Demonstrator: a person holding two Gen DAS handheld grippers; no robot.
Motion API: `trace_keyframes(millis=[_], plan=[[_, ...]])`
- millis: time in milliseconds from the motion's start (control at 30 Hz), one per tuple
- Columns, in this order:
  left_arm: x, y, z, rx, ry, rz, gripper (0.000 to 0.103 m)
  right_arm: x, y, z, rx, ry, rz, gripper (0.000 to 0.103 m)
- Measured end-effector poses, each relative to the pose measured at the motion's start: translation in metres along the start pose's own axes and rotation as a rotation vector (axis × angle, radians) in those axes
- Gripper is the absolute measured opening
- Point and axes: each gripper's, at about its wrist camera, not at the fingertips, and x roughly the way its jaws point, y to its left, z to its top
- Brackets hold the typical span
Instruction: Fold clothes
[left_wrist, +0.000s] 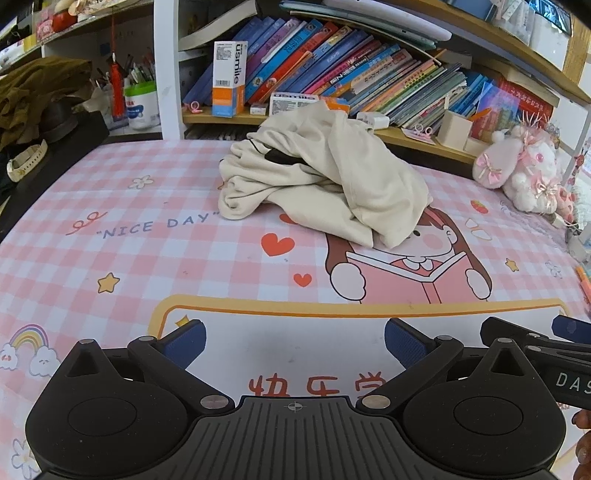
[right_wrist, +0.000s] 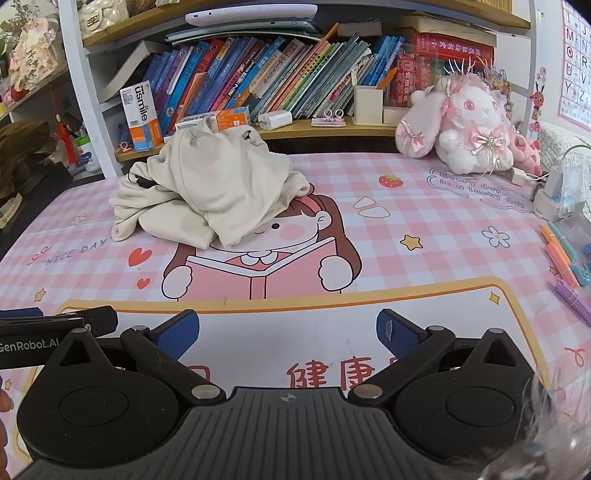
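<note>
Two black grippers with blue-padded fingers hovered low over the pink checked cartoon desk mat (left_wrist: 110, 251), the left gripper (left_wrist: 295, 339) and the right gripper (right_wrist: 288, 332) each spread wide with nothing between the pads. One crumpled cream-coloured garment (left_wrist: 332, 181) lay in a heap just above the centre of both frames, resting on the mat over the head of the printed reading girl, well apart from both grippers. Behind it, along the top of the frames, stood slanted colourful books (right_wrist: 258, 74), a white-and-orange toothpaste box (left_wrist: 228, 79), and, at upper right, a fluffy pink-and-white plush rabbit (right_wrist: 469, 125).
</note>
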Motion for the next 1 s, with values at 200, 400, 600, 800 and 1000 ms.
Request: trace_keyframes(millis=[200, 400, 600, 800, 1000], plan=[[0.0, 0.0, 0.001, -0.003, -0.004, -0.008, 0.103, 0.001, 0.0, -0.001, 0.001, 0.006, 0.0, 0.103], [0.0, 0.001, 0.0, -0.015, 0.003, -0.007, 0.103, 0.001, 0.001, -0.003, -0.002, 0.012, -0.003, 0.103], [0.002, 0.002, 0.001, -0.015, 0.009, 0.01, 0.103, 0.003, 0.0, -0.004, 0.003, 0.02, -0.003, 0.103], [0.003, 0.003, 0.002, -0.015, 0.015, 0.026, 0.103, 0.007, 0.0, -0.003, 0.003, 0.025, 0.003, 0.103], [-0.004, 0.009, -0.001, -0.075, -0.018, 0.032, 0.103, 0.011, -0.002, -0.001, 0.003, 0.033, 0.006, 0.103]])
